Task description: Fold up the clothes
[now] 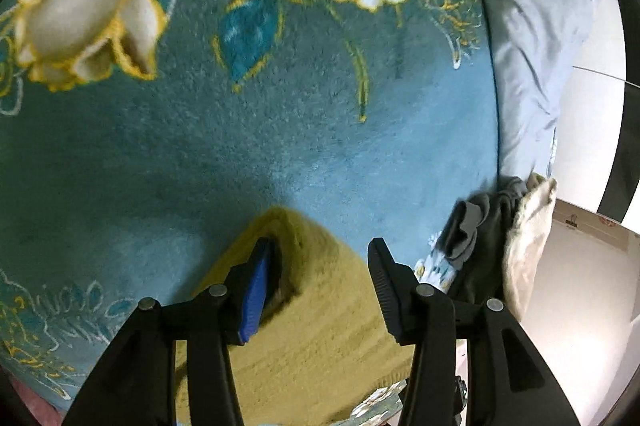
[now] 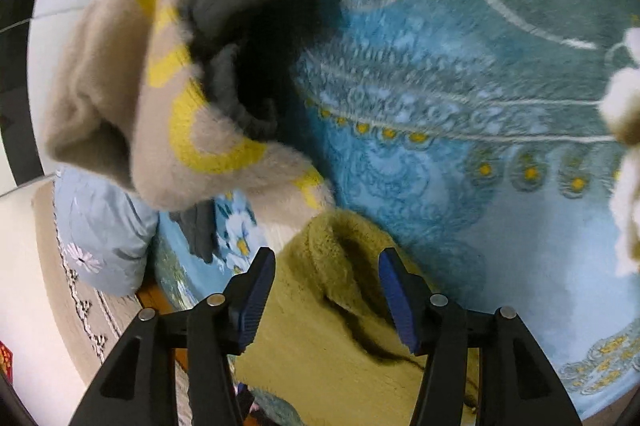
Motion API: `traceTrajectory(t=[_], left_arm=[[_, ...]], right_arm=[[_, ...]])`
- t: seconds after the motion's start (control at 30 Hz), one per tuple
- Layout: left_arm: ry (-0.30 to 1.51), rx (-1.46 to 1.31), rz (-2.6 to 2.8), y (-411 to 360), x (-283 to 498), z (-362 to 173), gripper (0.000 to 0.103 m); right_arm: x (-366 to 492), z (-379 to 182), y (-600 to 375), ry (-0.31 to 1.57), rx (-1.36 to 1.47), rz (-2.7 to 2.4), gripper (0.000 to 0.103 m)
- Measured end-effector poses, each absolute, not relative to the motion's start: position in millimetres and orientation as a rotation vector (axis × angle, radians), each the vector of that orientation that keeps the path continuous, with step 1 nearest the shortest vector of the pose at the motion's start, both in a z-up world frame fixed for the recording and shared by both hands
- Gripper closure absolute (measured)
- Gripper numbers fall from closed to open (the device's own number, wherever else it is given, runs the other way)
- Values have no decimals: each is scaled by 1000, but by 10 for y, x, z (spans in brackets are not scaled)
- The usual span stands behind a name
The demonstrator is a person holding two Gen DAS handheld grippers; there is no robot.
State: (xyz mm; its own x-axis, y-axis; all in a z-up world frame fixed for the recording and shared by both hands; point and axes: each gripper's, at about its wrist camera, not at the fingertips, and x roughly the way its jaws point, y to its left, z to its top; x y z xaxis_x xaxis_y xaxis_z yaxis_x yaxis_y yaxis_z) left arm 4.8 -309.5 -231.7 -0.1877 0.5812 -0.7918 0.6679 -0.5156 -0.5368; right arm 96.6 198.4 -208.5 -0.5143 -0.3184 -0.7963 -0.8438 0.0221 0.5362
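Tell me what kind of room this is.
Probably a bedroom, with clothes being folded on a bed. A plush teal floral blanket covers the surface, a pale blue quilt lies bunched at its edge, and a pile of clothes waits beside the olive-yellow garment.

Each view is taken from just behind its own claw, angled steeply down and close to a floral teal blanket (image 1: pixel 280 130). An olive garment (image 1: pixel 320 326) beneath the fingers is shared by both views, as is a grey and beige clothes heap (image 2: pixel 180 66) seen beyond
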Motion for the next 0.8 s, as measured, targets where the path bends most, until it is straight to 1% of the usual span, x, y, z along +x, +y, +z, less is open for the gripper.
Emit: traceTrajectory(t=[0.07,0.13,0.2,0.23,0.27,0.3,0.33,0.37,0.43,0.47,0.57,0.63,0.73,0.8], left_arm=[[1494,1967,-1827,-3071,12,-2345,53],[1462,1973,-1838,-3068,7,-2344,55],[1442,1972,-1827,-3046,-36,-2382,56],[1429,1972,-1822,-3039,-47,-2397,64],[1380,1983,-1825,-3025,-60,-2401,80],[1331,1993,-1828,-3010,-72,-2405,86],[1281,2003,-1831,-2996,-85,-2409,90],[1253,2001,-1855,-2975,-96,-2387,92],[1130,2058,-1948,-2915,-144,-2325,93],[1095,2037,-2004,-2893,-177,-2259,93],[1090,1945,-2156,-2844,-326,-2148,93],[1101,1908,-2196,-2818,-426,-2106,93],[1013,1965,-2173,-2720,-542,-2169,93],[1026,1986,-2137,-2695,-559,-2222,93]], right_arm=[[811,-2208,1953,1844,-1217,1494,48],[726,-2255,1960,1838,-1209,1491,56],[655,-2302,1982,1847,-1201,1474,72],[644,-2316,1998,1847,-1207,1464,75],[619,-2308,2009,1833,-1218,1468,79],[584,-2284,2016,1809,-1234,1483,84],[549,-2261,2023,1785,-1249,1498,85],[515,-2237,2030,1760,-1264,1512,87],[482,-2135,2059,1729,-1254,1575,89],[496,-2074,2086,1726,-1230,1611,89],[450,-1932,2130,1714,-1164,1713,89],[381,-1965,2143,1696,-1170,1713,90],[354,-2054,2145,1692,-1182,1677,89],[364,-2065,2138,1707,-1169,1666,89]])
